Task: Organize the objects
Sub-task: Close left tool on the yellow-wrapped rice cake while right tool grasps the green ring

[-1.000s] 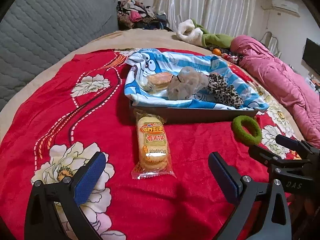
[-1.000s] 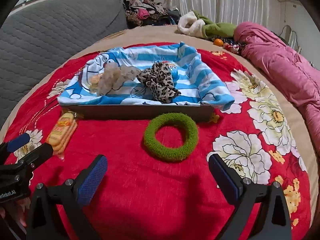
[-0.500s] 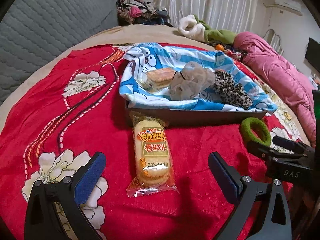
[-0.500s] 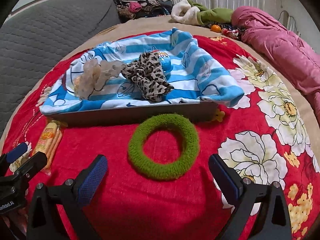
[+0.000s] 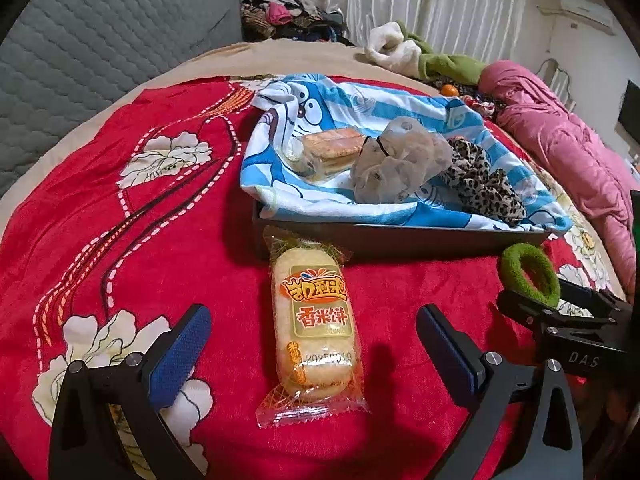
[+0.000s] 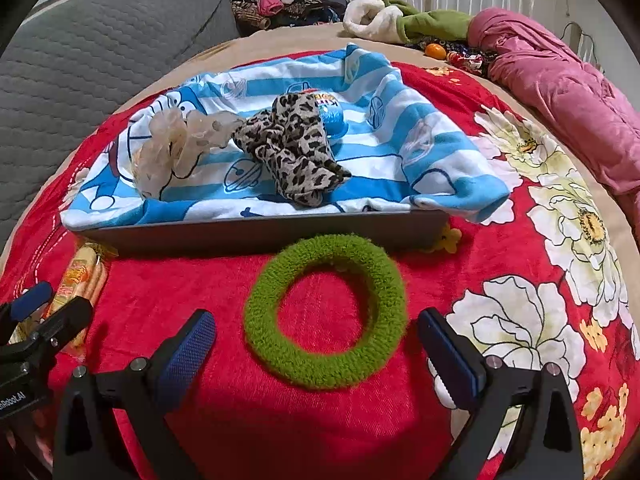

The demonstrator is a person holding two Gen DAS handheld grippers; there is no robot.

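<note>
Green fuzzy scrunchie (image 6: pixel 325 312) lies between the wide-spread right gripper (image 6: pixel 316 354) fingers: soft, light; pinch one side of the ring. Left gripper (image 5: pixel 314 350), also spread, straddles a crinkly rice-cracker packet (image 5: pixel 314 330): brittle, grip its long sides gently.

Green scrunchie (image 6: pixel 324 312); leopard-print scrunchie (image 6: pixel 296 152); blue-white striped towel (image 6: pixel 400 136); red floral blanket (image 5: pixel 140 208); blue-padded fingers (image 6: pixel 188 352).

Red floral blanket (image 5: pixel 120 240) on bed carries dark tray (image 5: pixel 400 236), rice-cracker packet (image 5: pixel 316 332), green ring (image 6: pixel 324 312).
</note>
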